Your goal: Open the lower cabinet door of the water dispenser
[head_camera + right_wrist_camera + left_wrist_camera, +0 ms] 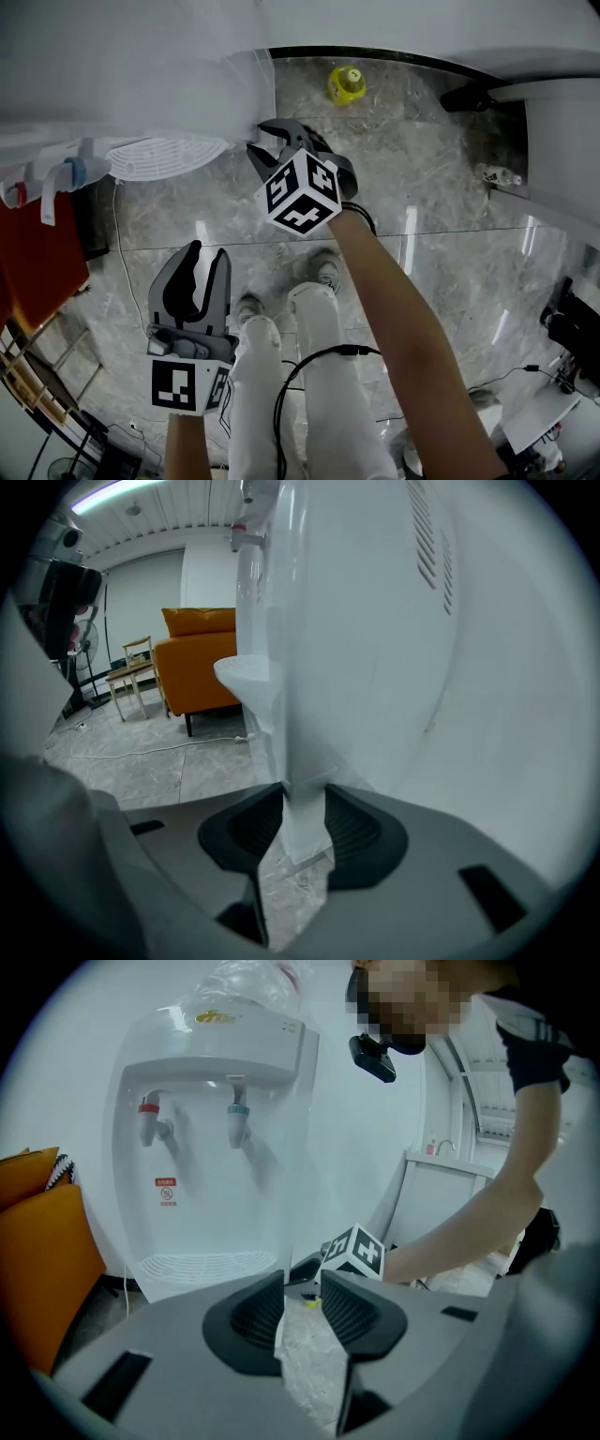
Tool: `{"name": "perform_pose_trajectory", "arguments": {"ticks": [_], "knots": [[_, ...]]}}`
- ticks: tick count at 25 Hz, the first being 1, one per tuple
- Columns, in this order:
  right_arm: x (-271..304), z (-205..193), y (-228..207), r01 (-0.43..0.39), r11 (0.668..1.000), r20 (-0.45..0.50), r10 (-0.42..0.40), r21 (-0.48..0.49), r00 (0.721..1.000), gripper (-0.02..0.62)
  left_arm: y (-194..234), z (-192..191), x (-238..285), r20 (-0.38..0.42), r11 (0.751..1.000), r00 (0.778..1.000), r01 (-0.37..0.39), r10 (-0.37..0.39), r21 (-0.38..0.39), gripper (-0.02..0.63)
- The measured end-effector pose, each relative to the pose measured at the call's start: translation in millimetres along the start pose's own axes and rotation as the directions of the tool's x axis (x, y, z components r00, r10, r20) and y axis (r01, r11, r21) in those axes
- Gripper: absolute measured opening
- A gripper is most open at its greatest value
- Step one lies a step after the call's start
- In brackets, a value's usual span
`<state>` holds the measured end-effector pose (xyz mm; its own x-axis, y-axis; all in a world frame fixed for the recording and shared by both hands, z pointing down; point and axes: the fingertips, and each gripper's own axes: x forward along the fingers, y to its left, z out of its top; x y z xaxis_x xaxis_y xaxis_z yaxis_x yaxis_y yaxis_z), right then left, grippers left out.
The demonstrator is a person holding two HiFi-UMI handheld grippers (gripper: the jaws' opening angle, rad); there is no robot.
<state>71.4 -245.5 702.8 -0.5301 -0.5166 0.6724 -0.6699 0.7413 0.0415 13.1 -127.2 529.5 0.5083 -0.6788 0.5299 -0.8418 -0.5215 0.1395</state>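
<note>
The white water dispenser [141,75] stands at the top left of the head view, with its drip grille [164,155] facing me. My right gripper [264,141] reaches to the dispenser's front right corner. In the right gripper view its jaws [302,822] sit on either side of the thin white edge of the lower cabinet door [302,761], and both pads touch it. My left gripper [207,253] hangs lower and further back, over the floor, open with nothing between its jaws [302,1299]. The left gripper view shows the whole dispenser front [216,1101].
An orange sofa [192,663] stands to the left of the dispenser, with a cable along the floor. A small yellow object [345,82] lies on the marble floor beyond the right gripper. The person's legs and shoes are below. White cabinets [553,112] stand at the right.
</note>
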Motion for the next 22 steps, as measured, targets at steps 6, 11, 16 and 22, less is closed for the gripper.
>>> {"name": "perform_pose_trajectory", "arguments": {"ticks": [6,11,16,22], "knots": [[-0.4,-0.7,0.2,0.003,0.999,-0.005,-0.003,0.035,1.0,0.138,1.8,-0.5,-4.1,0.002,1.0,1.0,0.019,-0.019,0.013,0.129],[-1.9,-0.5,0.0,0.021,0.996,-0.005,-0.021,0.081,1.0,0.13,1.5,-1.2,-9.1,0.009,1.0,1.0,0.022,-0.022,0.01,0.129],[-2.7,-0.9,0.1,0.045,0.991,-0.014,-0.044,0.126,0.999,0.123,2.6,-2.7,-13.7,0.02,0.999,0.999,0.031,-0.031,0.01,0.129],[-2.9,-1.2,0.3,0.068,0.989,-0.032,-0.064,0.132,0.997,0.118,8.8,-7.8,-21.8,0.028,1.0,0.999,0.018,-0.018,0.002,0.129]]}}
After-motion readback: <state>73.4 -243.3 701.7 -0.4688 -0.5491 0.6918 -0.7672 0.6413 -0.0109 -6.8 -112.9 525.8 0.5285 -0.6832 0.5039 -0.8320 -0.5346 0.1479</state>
